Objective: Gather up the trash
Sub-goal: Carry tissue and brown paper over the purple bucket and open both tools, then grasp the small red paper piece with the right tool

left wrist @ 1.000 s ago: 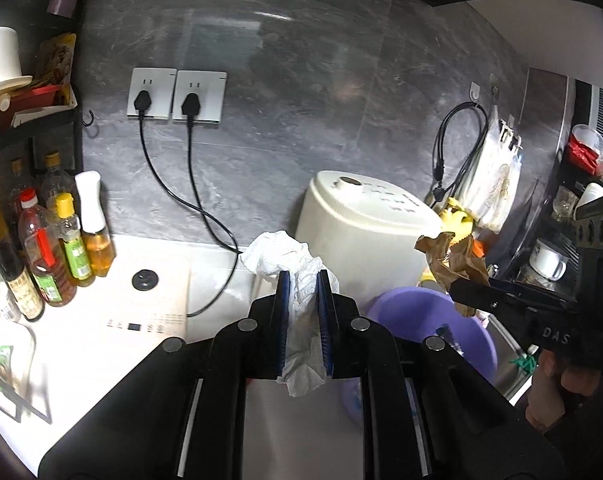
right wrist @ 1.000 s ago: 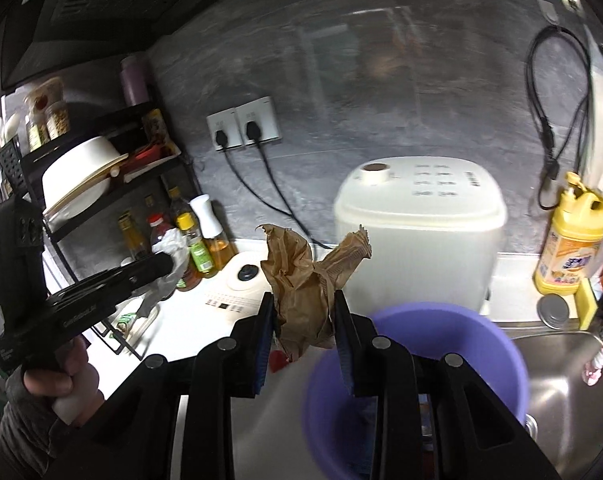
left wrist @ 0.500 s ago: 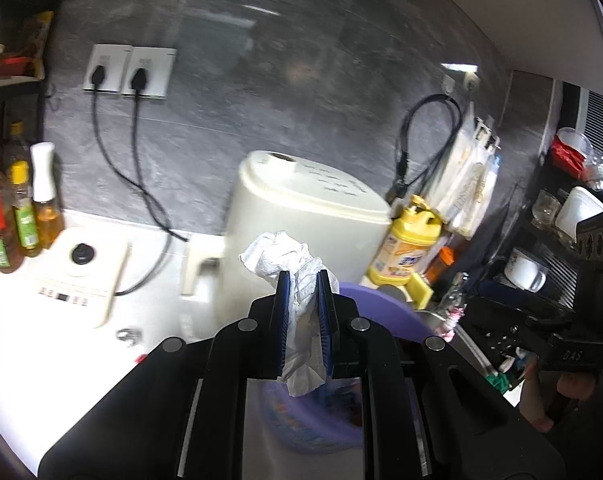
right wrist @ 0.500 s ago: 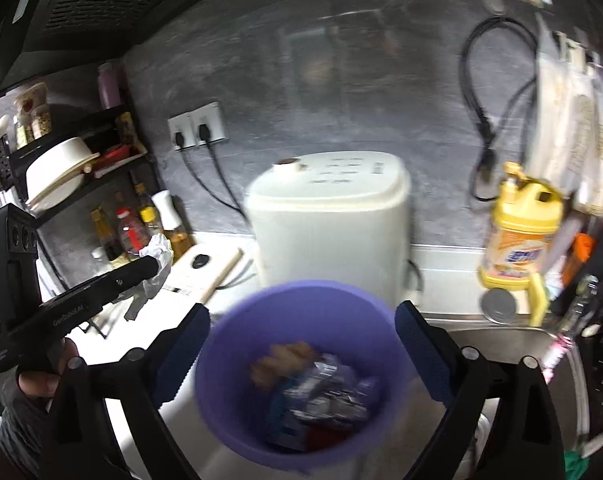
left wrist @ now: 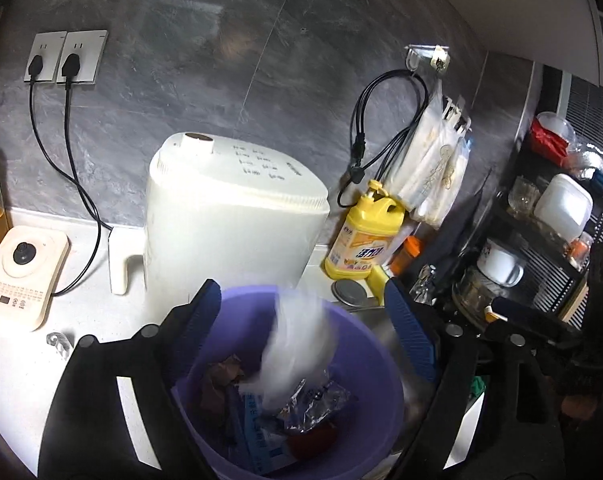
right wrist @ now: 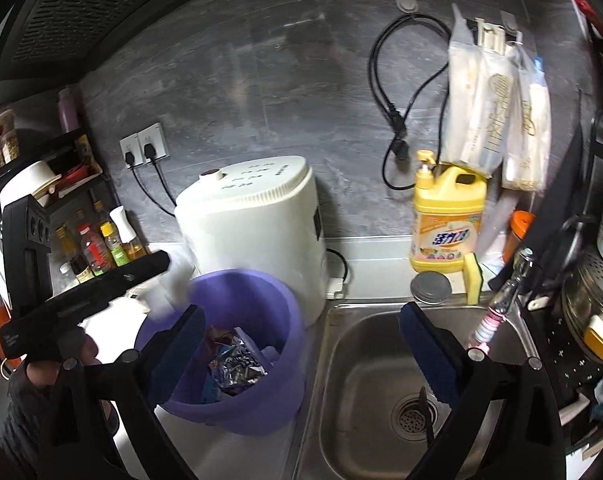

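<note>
From the left wrist we look steeply down, close over the round purple plastic bin (left wrist: 381,364), facing the grey stone-look wall (left wrist: 205,80). From the right wrist we look from further right, over the steel sink (right wrist: 365,344). Both views share the bin (right wrist: 277,308) and the boxy white appliance (left wrist: 229,216).

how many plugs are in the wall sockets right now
2. The left plug sits in the left wall socket, the right plug in the right wall socket beside it. A third, unplugged plug hangs on a hooked cable.
</note>
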The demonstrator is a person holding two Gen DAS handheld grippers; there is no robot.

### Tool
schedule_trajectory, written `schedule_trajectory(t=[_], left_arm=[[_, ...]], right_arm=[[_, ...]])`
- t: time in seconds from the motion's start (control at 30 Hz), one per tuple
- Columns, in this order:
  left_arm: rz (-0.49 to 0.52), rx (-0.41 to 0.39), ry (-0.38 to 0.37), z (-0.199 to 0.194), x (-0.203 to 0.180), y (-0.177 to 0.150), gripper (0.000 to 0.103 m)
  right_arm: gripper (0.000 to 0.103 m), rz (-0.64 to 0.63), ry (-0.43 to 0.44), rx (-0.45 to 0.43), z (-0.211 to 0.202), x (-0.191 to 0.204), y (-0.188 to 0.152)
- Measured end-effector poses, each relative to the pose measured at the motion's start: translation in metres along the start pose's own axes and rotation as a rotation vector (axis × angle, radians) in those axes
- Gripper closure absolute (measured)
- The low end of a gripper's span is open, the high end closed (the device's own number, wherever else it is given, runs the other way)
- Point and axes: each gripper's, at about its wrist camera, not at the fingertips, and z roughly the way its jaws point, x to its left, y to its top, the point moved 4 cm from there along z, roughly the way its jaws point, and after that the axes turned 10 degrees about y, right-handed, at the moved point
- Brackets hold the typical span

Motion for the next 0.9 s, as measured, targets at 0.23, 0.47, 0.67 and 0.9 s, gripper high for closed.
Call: schedule_trajectory(t=[0.23,0.47,0.67,0.9], left_arm=[[0.035,0.031,0.022,-0.008,0.021,0.011,0.006],[0.045,0.055,0.065,-0.025,0.062,0.023,0.006],[0.06,0.07,0.098,-0.04,0.103,0.032,0.006],[0.067,0.084,0.131,-0.054,0.153,0.037,0.006]], right_arm=[[0.008,0.056,0.003,-0.016,0.004,0.01,-0.005],[0.008,0.094,0.026,-0.012,0.023,0.043,-0.007],[0.008,0.099,0.048,-0.009,0.039,0.081,-0.007],[0.008,0.082,0.071,-0.014,0.061,0.133,-0.011]])
